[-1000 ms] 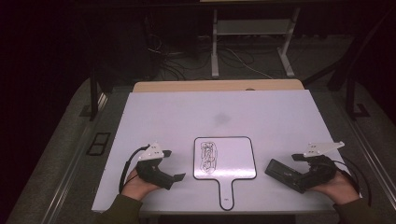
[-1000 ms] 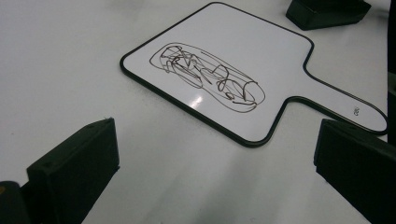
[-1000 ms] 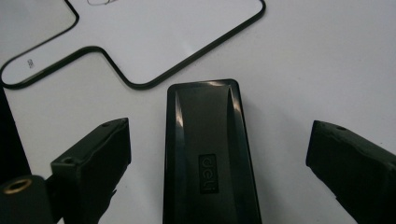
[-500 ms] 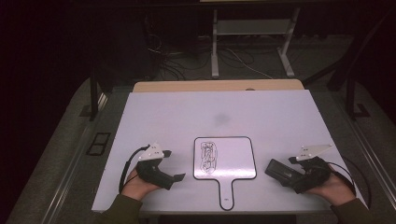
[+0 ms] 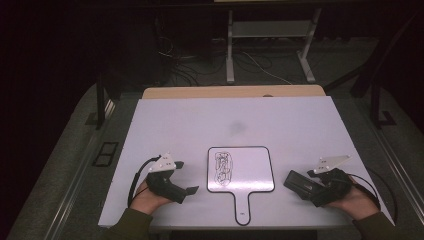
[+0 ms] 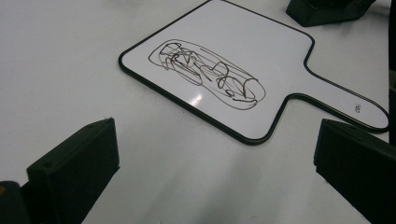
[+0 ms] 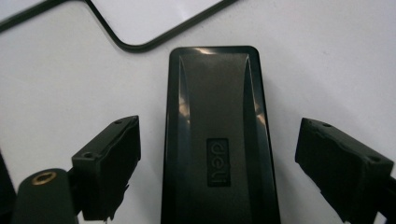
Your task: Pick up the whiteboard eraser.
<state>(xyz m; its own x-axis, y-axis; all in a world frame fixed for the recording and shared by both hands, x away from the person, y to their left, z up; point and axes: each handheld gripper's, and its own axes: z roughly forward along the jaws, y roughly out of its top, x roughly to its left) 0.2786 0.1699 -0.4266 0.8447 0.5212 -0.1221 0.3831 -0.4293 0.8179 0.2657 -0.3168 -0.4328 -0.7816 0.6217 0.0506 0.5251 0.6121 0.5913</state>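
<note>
A paddle-shaped whiteboard [image 5: 252,172] with a black scribble [image 5: 223,167] lies flat near the table's front edge, handle toward me. To its right lies a black eraser [image 5: 295,180]. My right gripper [image 5: 306,186] straddles it. In the right gripper view the eraser [image 7: 217,140] sits lengthwise between the jaws, which have just been closing, with a gap still showing on each side. My left gripper [image 5: 186,177] rests left of the board, open with nothing in it. In the left gripper view the whiteboard [image 6: 261,51] lies beyond its wide-apart jaws.
The white tabletop [image 5: 200,125] stretches bare behind the board, with a faint grey smudge [image 5: 235,127] near its middle. A wooden edge [image 5: 230,92] runs along the back. Beyond stand metal frame legs [image 5: 230,55] and floor cables.
The right hand has shifted slightly over the eraser. The left gripper and the whiteboard have not moved.
</note>
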